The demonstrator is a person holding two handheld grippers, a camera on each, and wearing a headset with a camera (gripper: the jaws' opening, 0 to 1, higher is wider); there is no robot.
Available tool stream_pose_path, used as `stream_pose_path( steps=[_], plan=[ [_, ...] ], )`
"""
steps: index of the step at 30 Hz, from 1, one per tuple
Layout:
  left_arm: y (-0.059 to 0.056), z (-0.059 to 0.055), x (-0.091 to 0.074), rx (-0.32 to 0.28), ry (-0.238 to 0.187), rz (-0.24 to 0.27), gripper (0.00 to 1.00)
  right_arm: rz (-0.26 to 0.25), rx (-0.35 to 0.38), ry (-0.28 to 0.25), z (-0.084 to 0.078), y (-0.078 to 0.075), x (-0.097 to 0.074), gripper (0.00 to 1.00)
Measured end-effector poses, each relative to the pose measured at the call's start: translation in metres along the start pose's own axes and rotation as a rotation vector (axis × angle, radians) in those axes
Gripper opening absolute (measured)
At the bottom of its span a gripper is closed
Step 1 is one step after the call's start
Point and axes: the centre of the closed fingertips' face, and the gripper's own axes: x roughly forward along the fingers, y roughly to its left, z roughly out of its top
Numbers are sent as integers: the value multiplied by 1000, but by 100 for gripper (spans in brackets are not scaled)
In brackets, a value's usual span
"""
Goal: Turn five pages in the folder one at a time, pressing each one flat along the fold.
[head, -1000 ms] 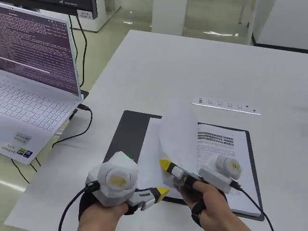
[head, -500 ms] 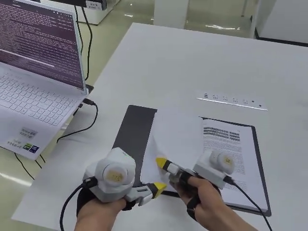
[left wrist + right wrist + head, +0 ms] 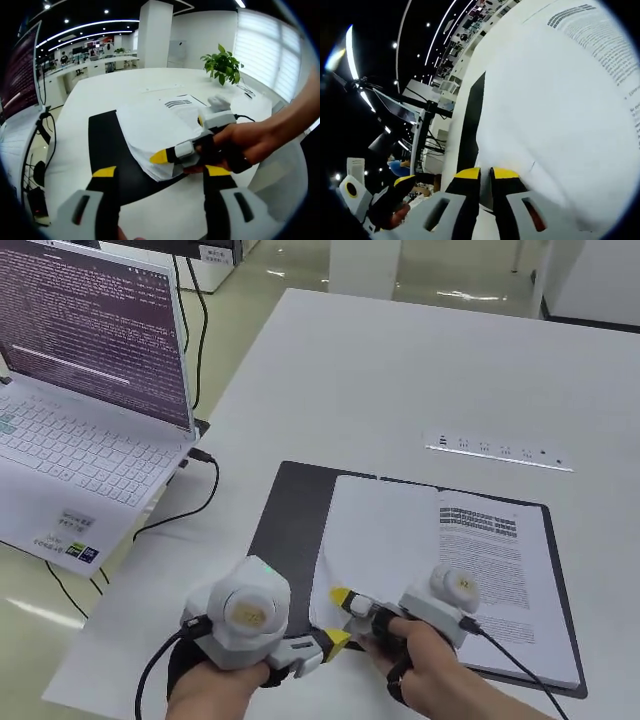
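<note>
While the black folder [image 3: 290, 510] lies open on the white worktop [image 3: 400, 370], near the person's edge of it, a blank white page [image 3: 380, 530] slopes over its middle and covers part of the dark left cover. The right claw [image 3: 340, 596] is closed on this page at its lower edge. In the right gripper view the two yellow-tipped jaws stand almost together with the sheet caught between them, and the paper spreads up and away from them. To the right of the held page lies a printed page [image 3: 490, 550], flat in the folder.

The left claw [image 3: 161, 172] hovers just in front of the folder's near edge with its jaws spread wide and nothing between them. It points across toward the right claw, whose yellow tip sits just beyond them in the left gripper view.

A laptop [image 3: 90, 390] stands open to the left of the folder, and a white power strip [image 3: 500, 452] lies on the worktop beyond it.
</note>
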Motion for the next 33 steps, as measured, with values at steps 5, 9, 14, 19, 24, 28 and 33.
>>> stream_pose_path(
  steps=[5,9,14,19,24,28,33],
  plan=[
    [3,-3,-1,-2,5,4,68,41,-20,24,-1,10,-3,15],
    [7,-11,1,-49,15,10,67,100,-66,36,-8,24,-8,29],
    [5,-19,1,-60,32,3,66,141,-166,75,-26,32,-23,41],
    [12,-22,0,-107,32,-4,64,135,-256,85,-33,29,-44,46],
    [15,-14,-2,-113,11,-26,60,132,-288,12,-21,27,-70,45],
    [11,-10,0,-74,8,-52,58,95,-303,-19,-4,14,-87,44],
    [11,-18,8,-14,49,-78,54,55,-273,-120,27,2,-106,41]
  ],
)
